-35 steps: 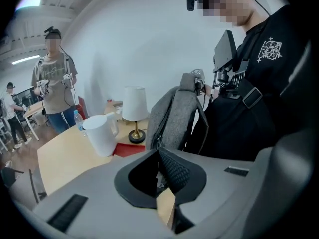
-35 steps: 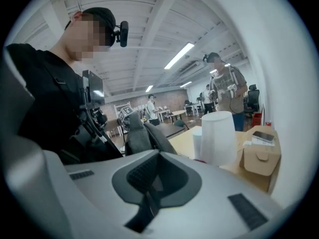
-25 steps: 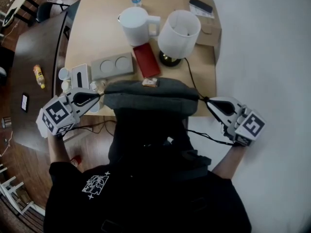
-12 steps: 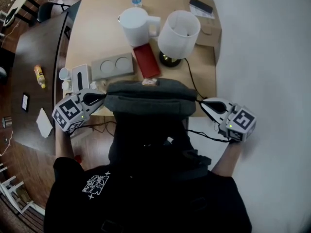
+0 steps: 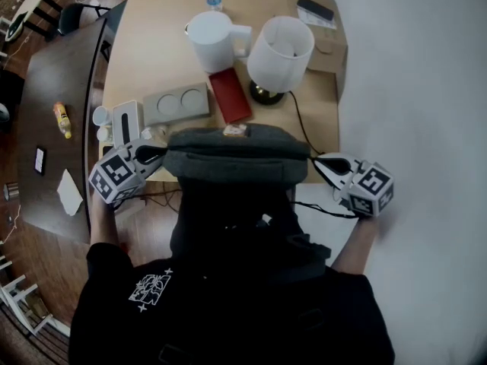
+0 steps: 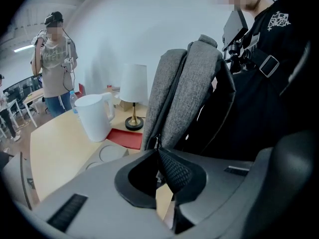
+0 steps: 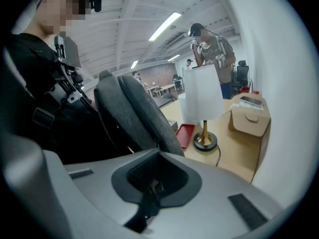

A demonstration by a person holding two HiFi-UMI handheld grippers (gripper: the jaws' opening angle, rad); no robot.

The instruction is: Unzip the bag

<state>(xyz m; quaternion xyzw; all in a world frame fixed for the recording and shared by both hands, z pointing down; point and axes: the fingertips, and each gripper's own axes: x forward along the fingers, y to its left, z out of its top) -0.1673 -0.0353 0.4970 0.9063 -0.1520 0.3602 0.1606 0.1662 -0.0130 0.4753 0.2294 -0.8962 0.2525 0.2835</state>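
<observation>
A grey backpack [image 5: 236, 154] hangs upright between my two grippers at the front edge of the light wooden table [image 5: 152, 52], close against my body. My left gripper [image 5: 158, 154] is at the bag's left end. In the left gripper view its jaws [image 6: 158, 156] are shut, with a small metal zipper pull [image 6: 157, 142] at their tips and the grey bag [image 6: 184, 93] rising just beyond. My right gripper [image 5: 318, 160] is at the bag's right end. The right gripper view shows it [image 7: 152, 185] shut on a black pull strap with a brass piece, beside the bag [image 7: 134, 113].
Behind the bag on the table stand a white pitcher [image 5: 211, 40], a white-shaded lamp [image 5: 280, 52], a red case [image 5: 230, 95], a grey tray with two round recesses [image 5: 175, 103] and a cardboard box [image 5: 327, 48]. A black cable [image 5: 319, 207] trails off the table's right front. A dark table [image 5: 53, 74] lies left.
Both grippers have come down and drawn in closer to the bag's two ends. The bag has stayed between them, about where it was.
</observation>
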